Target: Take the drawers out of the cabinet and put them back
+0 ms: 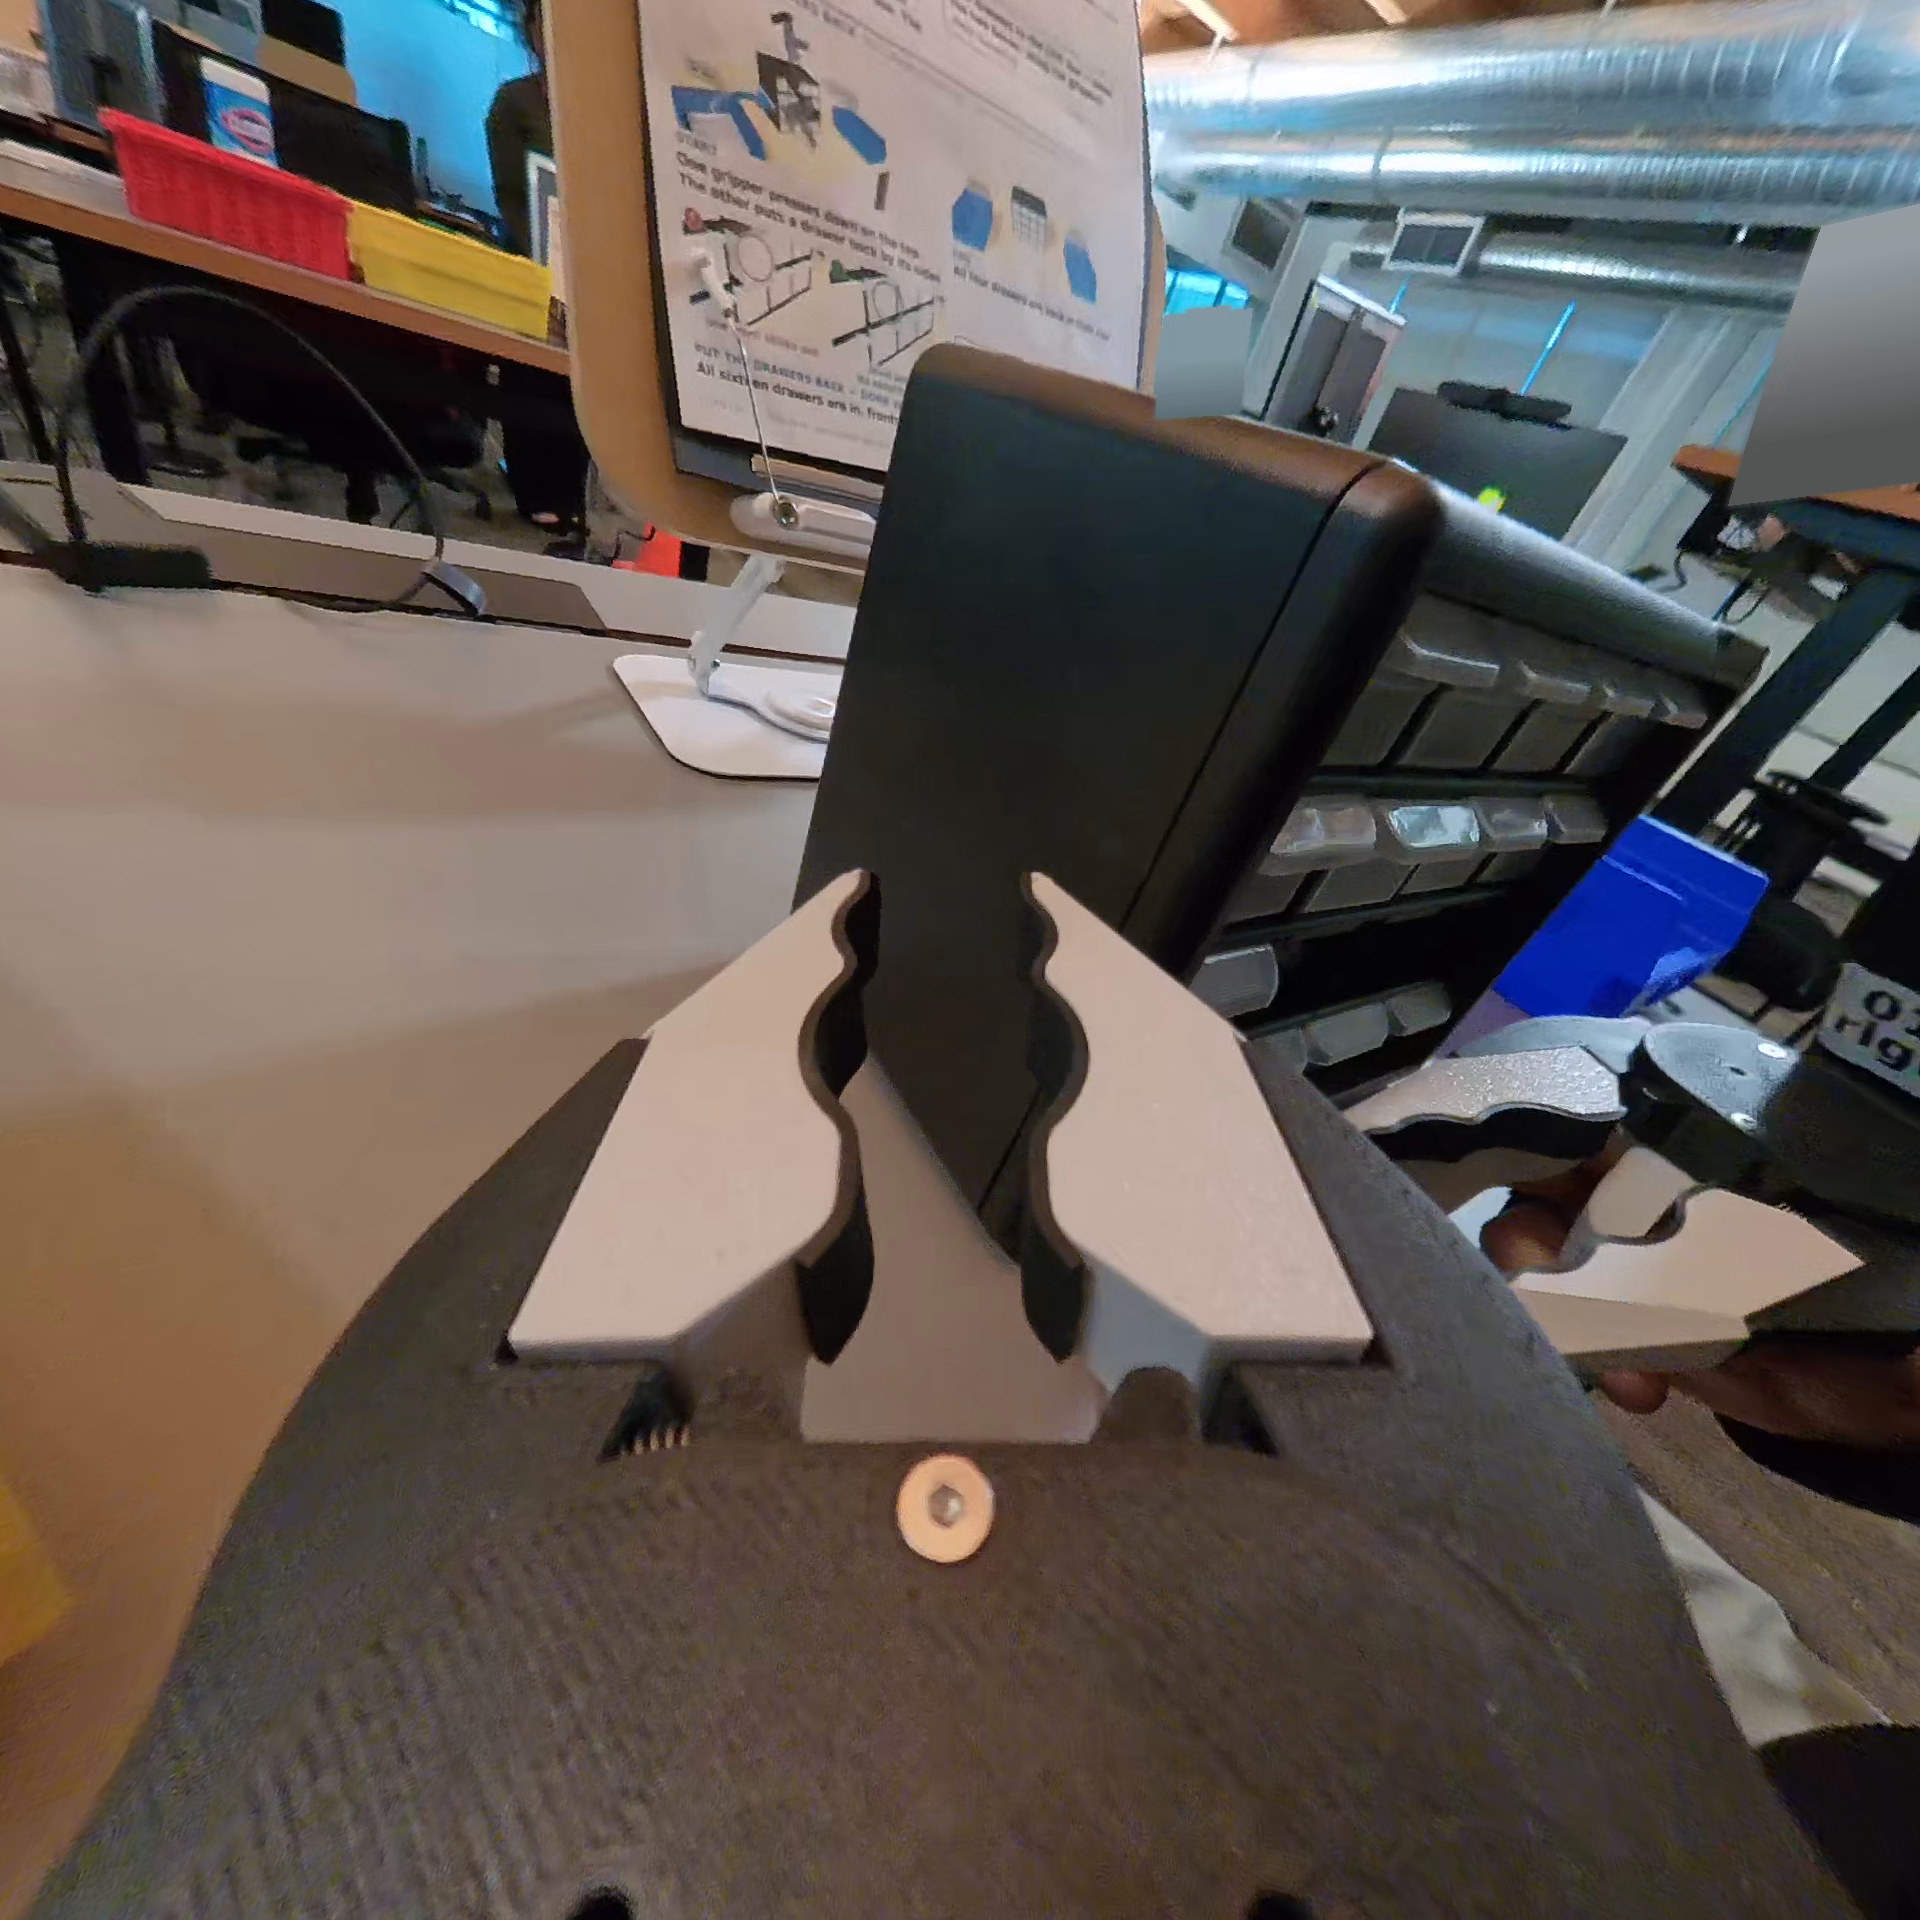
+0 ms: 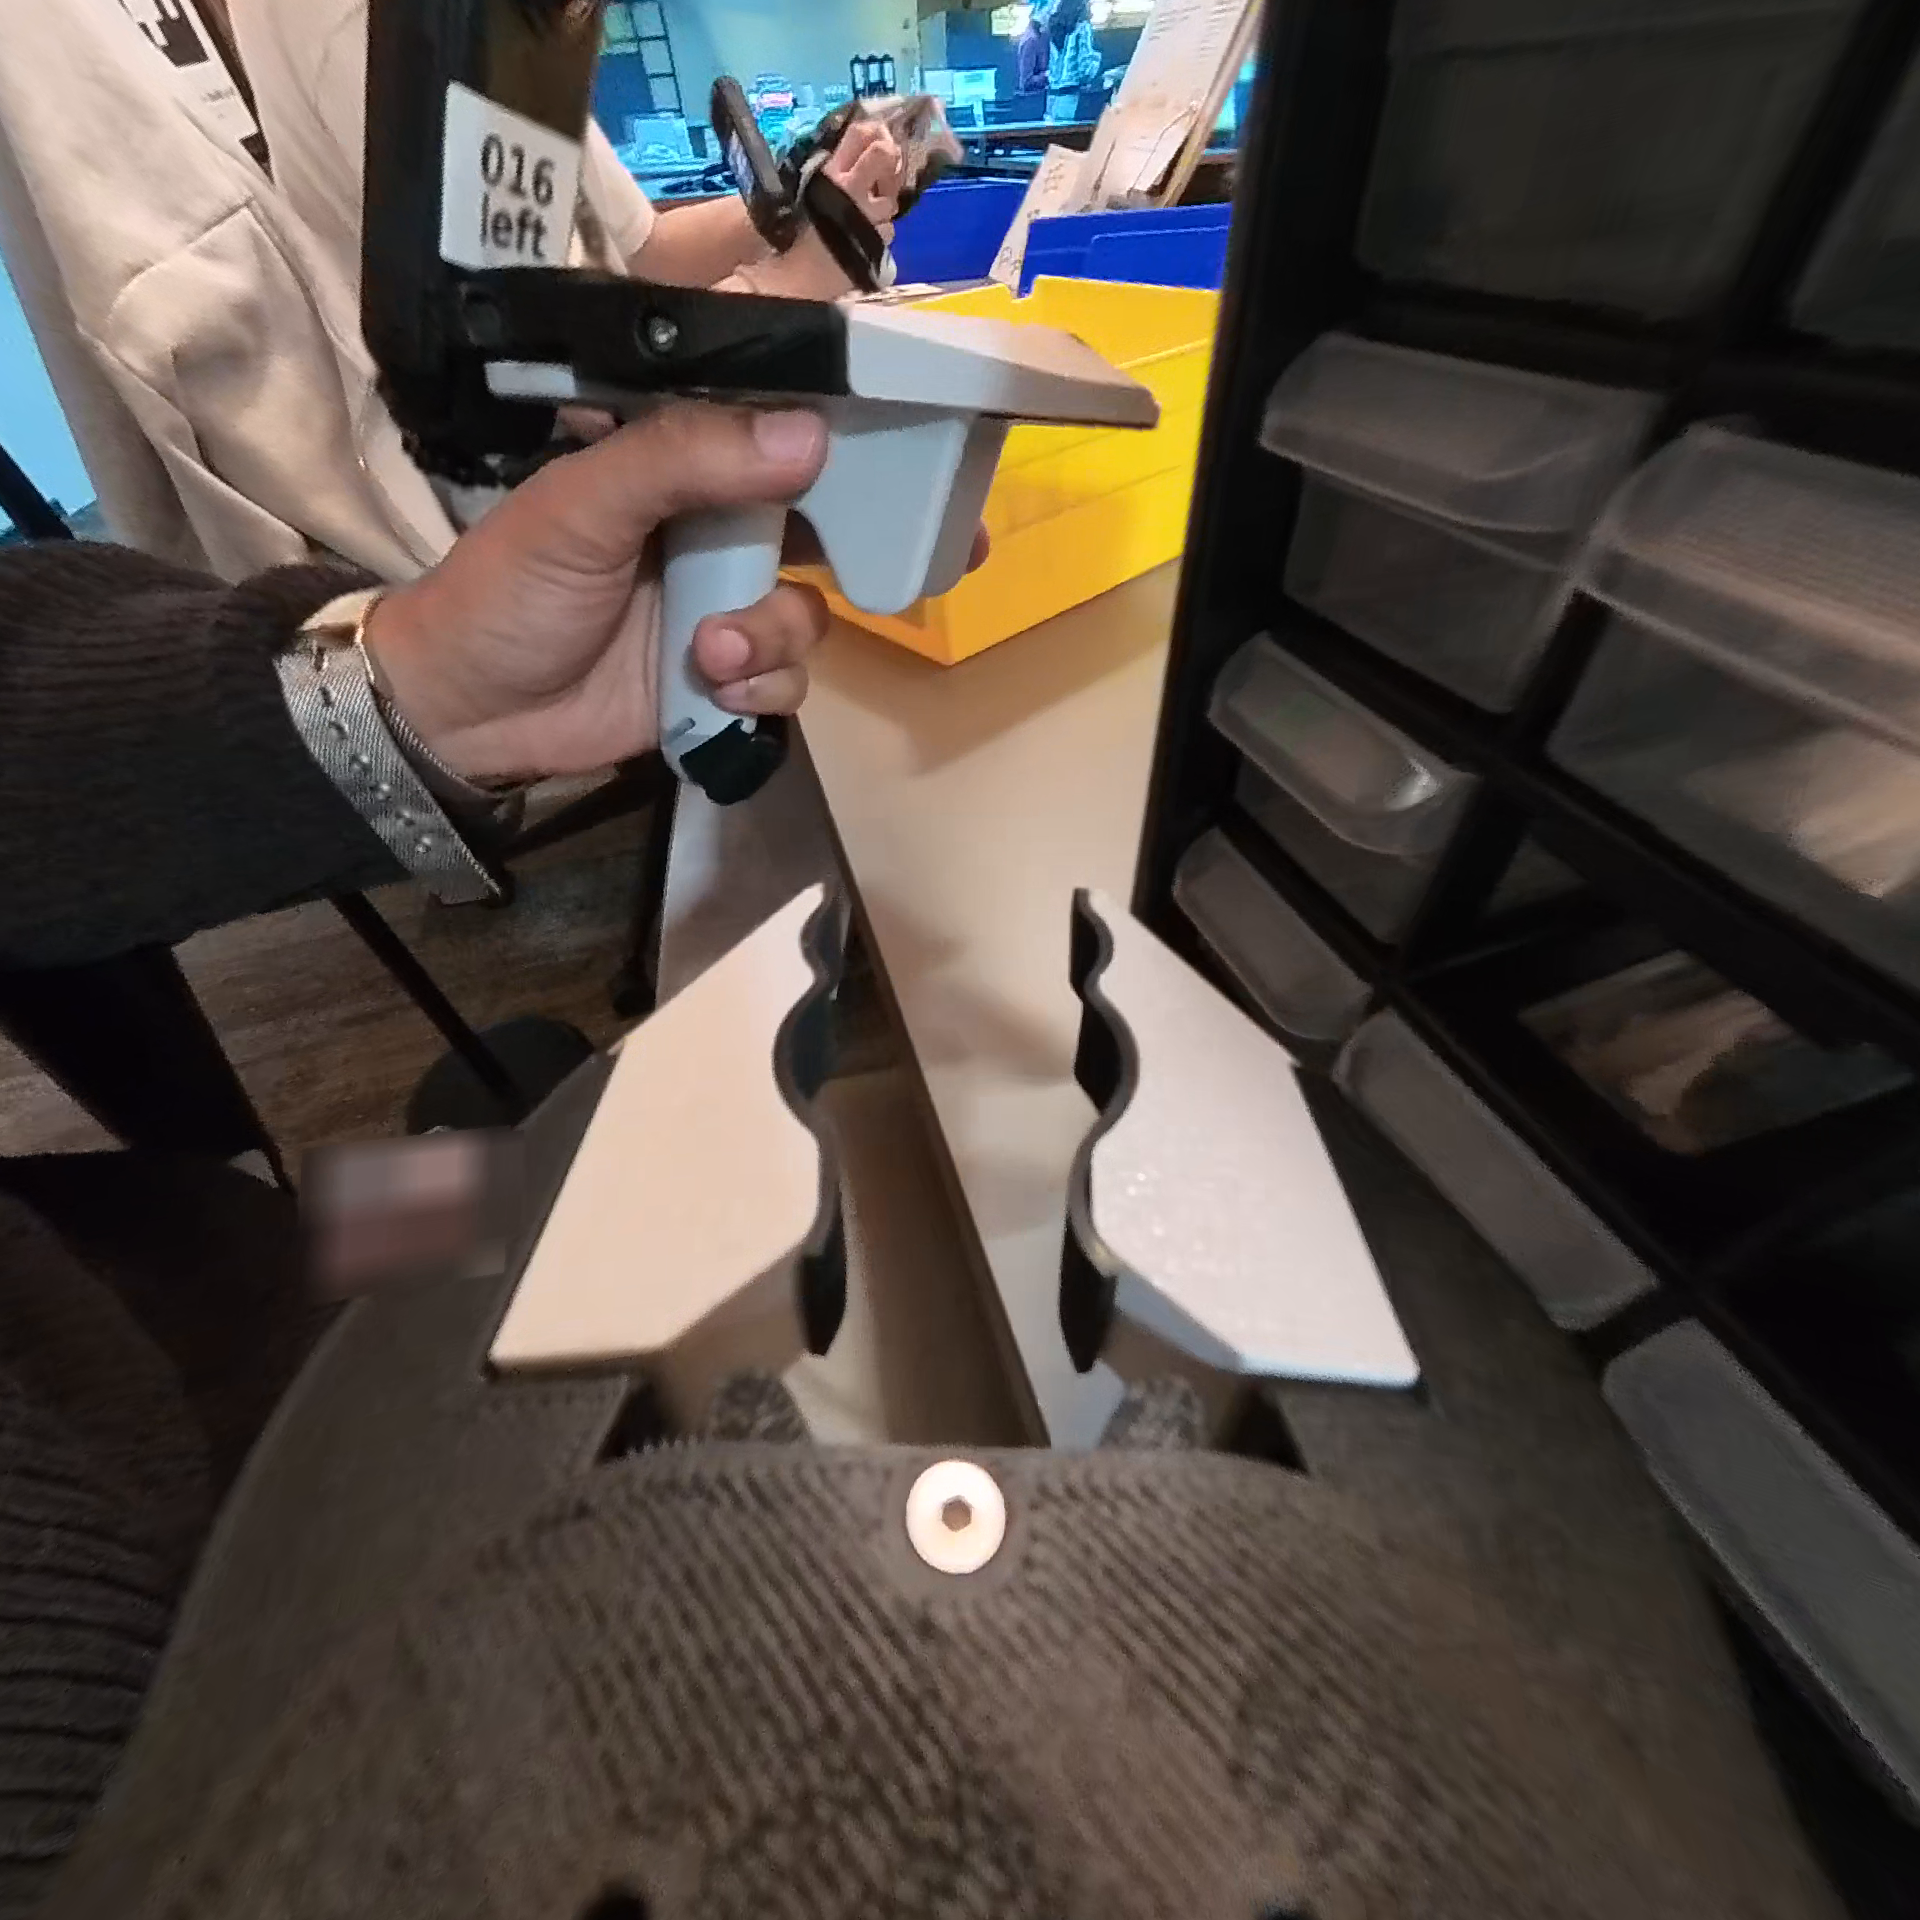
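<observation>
- Your left gripper is released, jaws apart and holding nothing. It points at the black side wall of the cabinet, at the corner where side meets front; whether the tips touch the wall cannot be told.
- Your right gripper is also released and empty. It hangs just beside the cabinet's front left edge, aimed past it along the desk.
- The cabinet stands on the desk. The drawers seen in both views sit in their slots, clear fronts roughly flush; some slots in the lower rows look dark, and whether they are empty cannot be told.
- Step in hand, as judged: approach, with no drawer gripped yet.
- Next move: brace the cabinet with the left gripper so it does not slide. Turn the right gripper toward the front, centre the jaws on one drawer's handle lip, clench, then pull straight out.
- Farther off, a yellow bin sits on the desk with blue bins behind it.
</observation>
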### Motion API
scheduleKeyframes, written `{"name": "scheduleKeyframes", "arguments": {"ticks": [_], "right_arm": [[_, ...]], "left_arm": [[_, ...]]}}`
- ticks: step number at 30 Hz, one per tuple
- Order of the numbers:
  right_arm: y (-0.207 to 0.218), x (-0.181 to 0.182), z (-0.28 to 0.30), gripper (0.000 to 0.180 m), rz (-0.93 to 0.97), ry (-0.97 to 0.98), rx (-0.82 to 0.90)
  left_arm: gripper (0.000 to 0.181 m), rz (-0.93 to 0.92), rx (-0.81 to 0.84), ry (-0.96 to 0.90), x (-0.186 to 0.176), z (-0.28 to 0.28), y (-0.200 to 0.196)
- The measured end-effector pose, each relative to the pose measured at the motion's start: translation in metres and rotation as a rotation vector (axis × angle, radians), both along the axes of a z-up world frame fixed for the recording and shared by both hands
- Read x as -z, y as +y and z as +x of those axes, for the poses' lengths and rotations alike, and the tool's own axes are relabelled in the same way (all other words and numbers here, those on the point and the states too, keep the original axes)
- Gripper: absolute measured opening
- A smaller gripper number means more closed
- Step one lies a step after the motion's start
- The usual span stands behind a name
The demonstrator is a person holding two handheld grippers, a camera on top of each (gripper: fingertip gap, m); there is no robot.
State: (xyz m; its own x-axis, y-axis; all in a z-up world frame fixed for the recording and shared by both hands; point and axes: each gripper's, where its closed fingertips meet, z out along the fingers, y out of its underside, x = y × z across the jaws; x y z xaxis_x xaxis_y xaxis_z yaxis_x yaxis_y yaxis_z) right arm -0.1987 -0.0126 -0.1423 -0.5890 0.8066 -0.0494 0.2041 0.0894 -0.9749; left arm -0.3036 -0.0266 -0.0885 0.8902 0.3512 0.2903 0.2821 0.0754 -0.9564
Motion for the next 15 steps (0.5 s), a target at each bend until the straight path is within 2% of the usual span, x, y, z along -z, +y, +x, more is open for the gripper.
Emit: {"name": "scheduleKeyframes", "arguments": {"ticks": [4, 7, 10, 15], "right_arm": [[-0.007, 0.001, 0.007, 0.043, 0.044, 0.004, -0.022], [-0.016, -0.001, 0.021, 0.044, 0.007, -0.021, -0.074], [-0.022, 0.0, 0.036, 0.045, -0.034, -0.054, -0.118], [-0.011, 0.002, 0.062, 0.046, -0.107, -0.139, -0.117]], "left_arm": [[0.028, -0.029, -0.062, 0.063, -0.022, -0.011, -0.016], [0.018, -0.08, -0.169, 0.094, -0.041, -0.035, -0.049], [0.024, -0.244, -0.193, 0.013, -0.026, -0.057, -0.078], [0.024, -0.298, -0.321, -0.046, -0.015, -0.101, -0.125]]}}
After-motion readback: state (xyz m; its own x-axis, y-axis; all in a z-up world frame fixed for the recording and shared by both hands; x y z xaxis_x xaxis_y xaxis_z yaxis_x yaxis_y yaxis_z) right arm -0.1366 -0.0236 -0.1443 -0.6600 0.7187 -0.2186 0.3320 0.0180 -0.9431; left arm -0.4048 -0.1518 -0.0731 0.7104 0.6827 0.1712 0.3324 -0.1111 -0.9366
